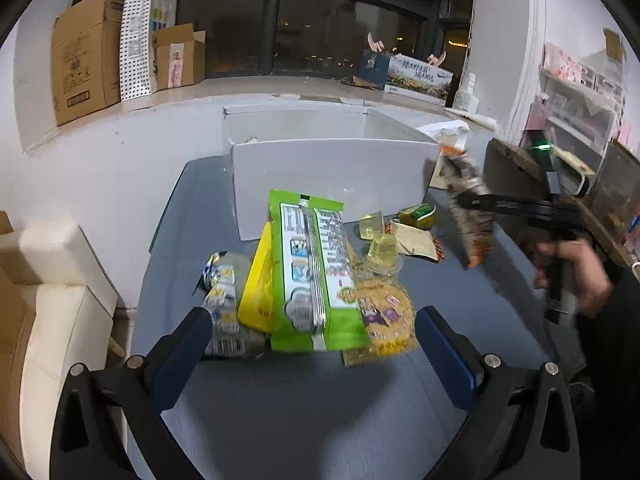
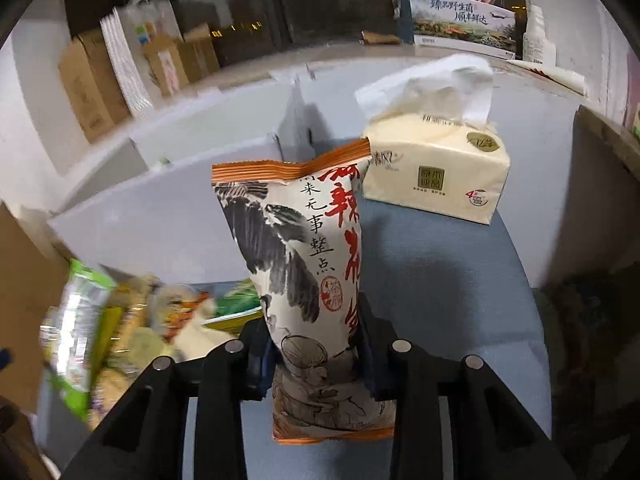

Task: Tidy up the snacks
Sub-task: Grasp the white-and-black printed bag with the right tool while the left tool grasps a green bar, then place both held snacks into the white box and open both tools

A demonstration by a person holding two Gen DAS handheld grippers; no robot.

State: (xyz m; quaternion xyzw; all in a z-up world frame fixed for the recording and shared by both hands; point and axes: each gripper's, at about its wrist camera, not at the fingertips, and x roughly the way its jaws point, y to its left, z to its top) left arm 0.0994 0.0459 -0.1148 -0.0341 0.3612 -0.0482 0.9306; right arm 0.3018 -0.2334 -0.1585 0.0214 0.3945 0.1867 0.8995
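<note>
A: Entry, right claw: clamped across the lower part of the peanut bag, cream pack with orange seams and ink-wash print. The bag's long axis runs straight out from the claw, top seam leading.

B: Where does it sit relative to the white box?

A: In the left wrist view the peanut bag hangs in the air, just off the box's right front corner, above the bench. The box opening lies up and to the left of it. Judgement: the coming move is a carry leftward over the rim, then release; the right claw is the nearer one.

B: Left claw?

A: Spread wide, holding nothing. It hovers near the pile: green packet lying lengthwise away from it, over a yellow packet, silver packet to the left, jelly cups beyond.

B: Obstacles?

A: Tissue pack stands on the bench, right of the box; apart from the bag.
</note>
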